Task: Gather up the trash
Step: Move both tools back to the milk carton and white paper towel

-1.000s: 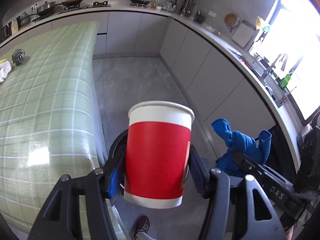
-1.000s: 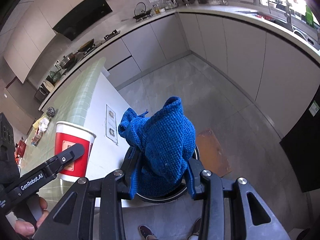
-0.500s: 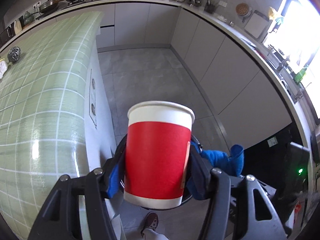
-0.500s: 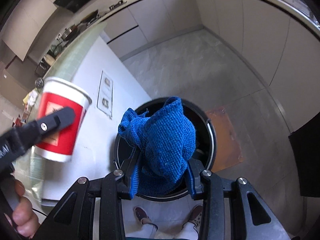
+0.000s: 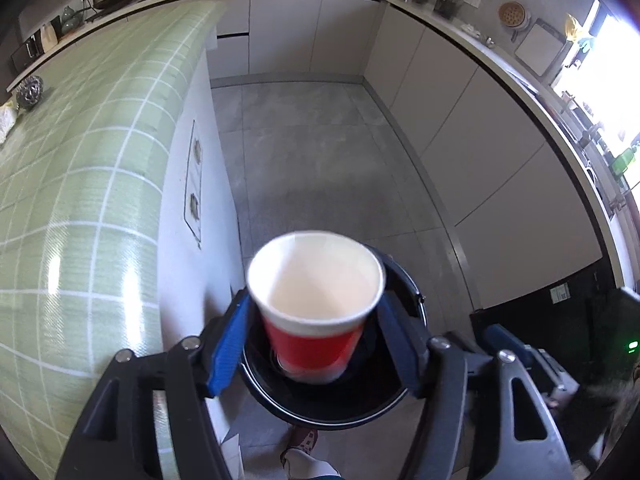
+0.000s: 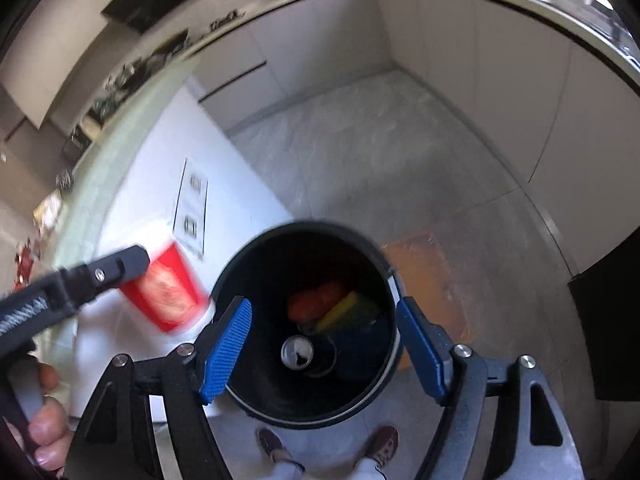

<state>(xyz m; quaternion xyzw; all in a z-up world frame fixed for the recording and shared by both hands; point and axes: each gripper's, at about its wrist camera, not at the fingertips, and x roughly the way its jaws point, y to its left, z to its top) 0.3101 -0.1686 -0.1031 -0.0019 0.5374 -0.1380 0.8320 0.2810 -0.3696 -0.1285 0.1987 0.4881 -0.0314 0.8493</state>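
Red paper cup (image 5: 314, 312) drops from spread left gripper (image 5: 316, 336) toward round black bin (image 6: 308, 322); blurred, it could clip the rim. Right gripper (image 6: 324, 344) gapes empty.

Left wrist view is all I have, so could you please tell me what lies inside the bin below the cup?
Observer: The right wrist view shows a drinks can standing at the bottom of the black bin.
Operator: Thank you. Is anything else in there?
Observer: A red-orange item and a yellow-green item lie beside the can. It is too dark to identify them.
Operator: Is the right gripper carrying anything?
Observer: No. The right gripper is over the bin with its fingers apart and nothing between them.
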